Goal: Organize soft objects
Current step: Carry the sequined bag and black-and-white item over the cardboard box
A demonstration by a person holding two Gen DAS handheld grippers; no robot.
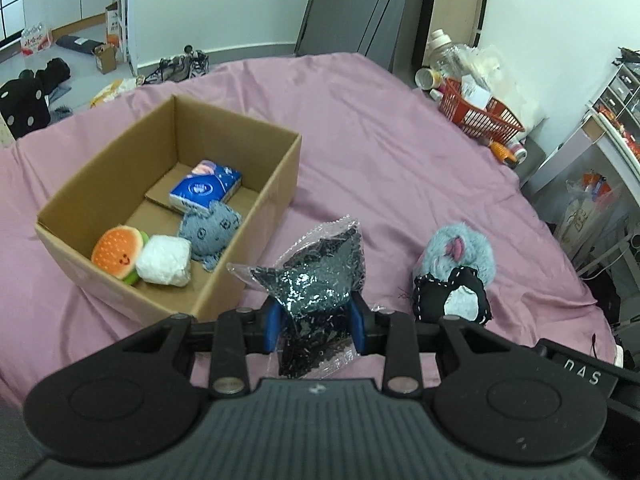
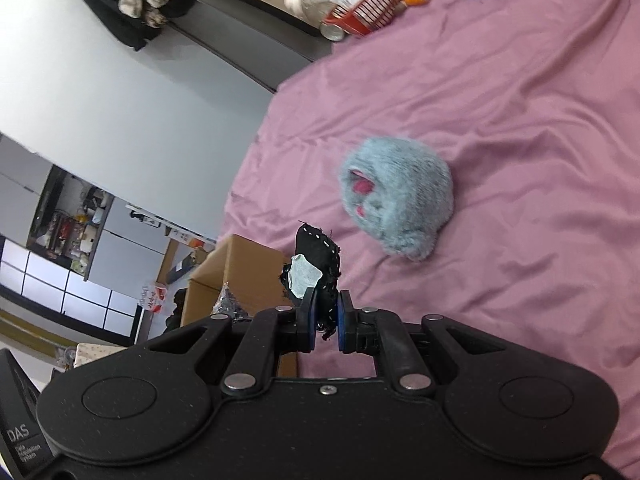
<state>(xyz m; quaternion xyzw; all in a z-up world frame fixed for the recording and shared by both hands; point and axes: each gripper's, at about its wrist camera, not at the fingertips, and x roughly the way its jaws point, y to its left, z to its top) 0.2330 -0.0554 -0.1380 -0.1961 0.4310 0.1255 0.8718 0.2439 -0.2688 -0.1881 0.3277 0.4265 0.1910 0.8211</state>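
Note:
My left gripper (image 1: 316, 314) is shut on a clear plastic bag of dark glittery bits (image 1: 320, 276), held above the pink bedsheet beside the cardboard box (image 1: 256, 216). The box holds a blue tissue pack (image 1: 206, 188), a grey knitted plush (image 1: 212, 232), a burger plush (image 1: 118, 252) and a white wrapped bundle (image 1: 164, 260). My right gripper (image 2: 326, 314) is shut on a black cloth piece with white stitching (image 2: 316, 264), lifted off the bed. The same cloth piece (image 1: 452, 298) shows in the left wrist view. A fluffy blue-grey plush (image 2: 396, 196) lies on the sheet beyond it.
The pink bedsheet (image 1: 380, 128) covers the whole bed. A red basket (image 1: 480, 116) with bottles and jars stands at the far right edge. A grey wardrobe stands behind the bed. Shelves stand to the right, and there is clutter on the floor at the left.

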